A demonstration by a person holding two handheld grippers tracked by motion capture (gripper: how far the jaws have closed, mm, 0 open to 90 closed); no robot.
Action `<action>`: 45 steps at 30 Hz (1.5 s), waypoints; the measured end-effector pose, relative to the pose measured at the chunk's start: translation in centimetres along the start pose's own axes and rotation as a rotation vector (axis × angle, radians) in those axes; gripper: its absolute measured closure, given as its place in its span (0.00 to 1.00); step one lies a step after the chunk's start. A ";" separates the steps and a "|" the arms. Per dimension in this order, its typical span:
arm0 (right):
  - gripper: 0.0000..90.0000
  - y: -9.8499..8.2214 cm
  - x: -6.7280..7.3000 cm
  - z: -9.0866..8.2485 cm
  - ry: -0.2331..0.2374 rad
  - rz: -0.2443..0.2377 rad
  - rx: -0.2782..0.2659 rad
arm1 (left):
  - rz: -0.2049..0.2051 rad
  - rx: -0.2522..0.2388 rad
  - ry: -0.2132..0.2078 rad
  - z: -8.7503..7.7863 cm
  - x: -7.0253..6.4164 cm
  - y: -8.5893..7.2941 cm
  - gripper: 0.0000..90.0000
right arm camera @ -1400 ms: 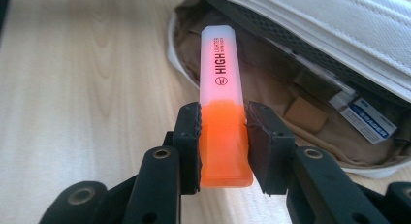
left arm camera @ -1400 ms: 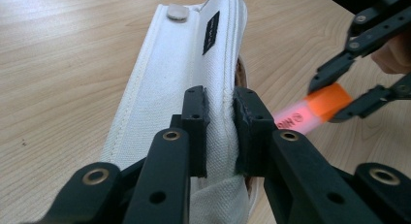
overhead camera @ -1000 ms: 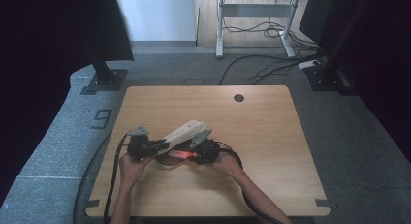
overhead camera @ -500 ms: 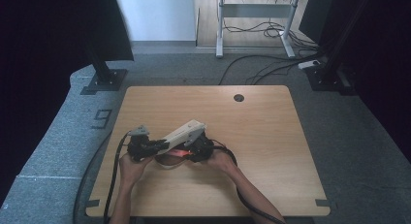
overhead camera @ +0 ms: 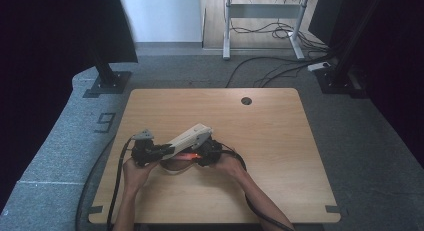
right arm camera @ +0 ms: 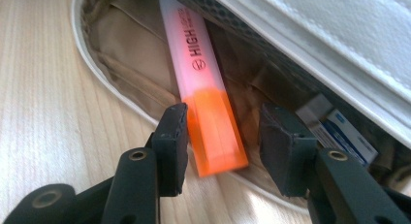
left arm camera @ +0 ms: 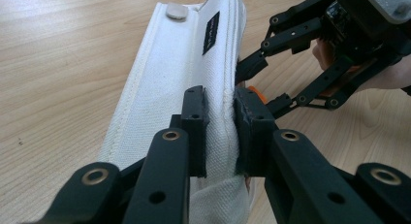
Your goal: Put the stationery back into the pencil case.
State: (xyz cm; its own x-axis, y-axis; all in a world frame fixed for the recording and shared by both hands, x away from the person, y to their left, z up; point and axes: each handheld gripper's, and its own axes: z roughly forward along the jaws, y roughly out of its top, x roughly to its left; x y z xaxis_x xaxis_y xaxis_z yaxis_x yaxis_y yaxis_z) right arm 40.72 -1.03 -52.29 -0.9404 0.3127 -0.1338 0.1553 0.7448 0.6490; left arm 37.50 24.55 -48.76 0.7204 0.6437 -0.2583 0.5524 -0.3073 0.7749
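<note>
Left gripper (left arm camera: 220, 132) has its jaws pinched tight on the raised flap of the white fabric pencil case (left arm camera: 179, 78), cloth bunched between the pads, holding that flap up off the table. Right gripper (right arm camera: 220, 141) sits at the case's open mouth, jaws parted wider than the orange highlighter (right arm camera: 206, 103) that lies between them; left pad looks just at the orange cap end, right pad clearly apart from it, so no firm grip visible. Highlighter's pale barrel runs back into the tan lining of the case, cap end poking out over the white rim. A small white and blue box (right arm camera: 339, 132) sits inside the case to the right of the jaws. From the high view both grippers meet near the front left of the wooden table (overhead camera: 280, 141), left gripper (overhead camera: 145, 151) and right gripper (overhead camera: 207, 152) at either side of the case (overhead camera: 189, 137), which tilts up toward the right. Both forearms come in from the near edge, cables trailing.
</note>
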 end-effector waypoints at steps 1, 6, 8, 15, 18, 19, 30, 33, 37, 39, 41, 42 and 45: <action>0.59 -0.1 -0.1 -0.1 -0.004 -0.001 0.003 | 0.000 0.000 0.000 0.0 0.0 0.0 0.84; 0.58 -0.7 -0.3 -0.4 -0.033 0.020 0.014 | 0.001 0.001 -0.001 0.0 0.0 0.0 0.84; 0.60 -1.0 -0.3 -0.5 -0.039 0.027 0.015 | 0.001 0.000 -0.001 0.0 0.0 0.0 0.84; 0.66 -1.9 -0.5 -0.6 -0.063 0.064 0.017 | 0.001 0.002 -0.001 0.0 0.0 0.0 0.84; 0.69 -1.9 -0.6 -0.6 -0.058 0.074 0.005 | 0.003 0.001 0.000 0.0 0.0 0.0 0.84; 0.70 -1.8 -0.6 -0.6 -0.057 0.075 0.006 | 0.003 0.001 0.000 0.0 0.0 0.0 0.84; 0.78 -1.1 -1.1 -0.3 -0.079 0.109 -0.008 | 0.001 0.001 -0.002 0.0 0.0 0.0 0.84; 0.81 -0.9 -1.3 -0.2 -0.080 0.135 -0.022 | 0.001 0.001 -0.002 0.0 0.0 0.0 0.84; 0.82 -0.5 -1.5 0.2 -0.095 0.134 -0.018 | -0.002 0.000 -0.004 0.0 0.0 0.0 0.84; 0.82 -0.3 -1.5 0.5 -0.100 0.138 -0.011 | -0.003 0.000 -0.005 0.0 0.0 0.0 0.84; 0.82 -0.3 -1.5 0.6 -0.099 0.139 -0.007 | -0.005 0.001 -0.007 0.1 0.1 -0.1 0.84; 0.82 -0.3 -1.6 0.6 -0.096 0.146 -0.014 | -0.007 0.001 -0.010 0.1 0.1 -0.1 0.84; 0.77 -0.5 -1.6 0.2 -0.086 0.155 -0.024 | -0.012 0.002 -0.017 0.2 0.1 -0.2 0.83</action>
State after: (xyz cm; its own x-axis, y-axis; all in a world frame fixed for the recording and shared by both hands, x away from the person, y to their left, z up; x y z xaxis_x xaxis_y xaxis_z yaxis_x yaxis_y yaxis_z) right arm 42.26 -1.75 -52.54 -0.8763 0.4726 -0.0938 0.2882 0.6701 0.6840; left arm 37.58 24.58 -49.02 0.7206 0.6355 -0.2773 0.5620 -0.3012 0.7704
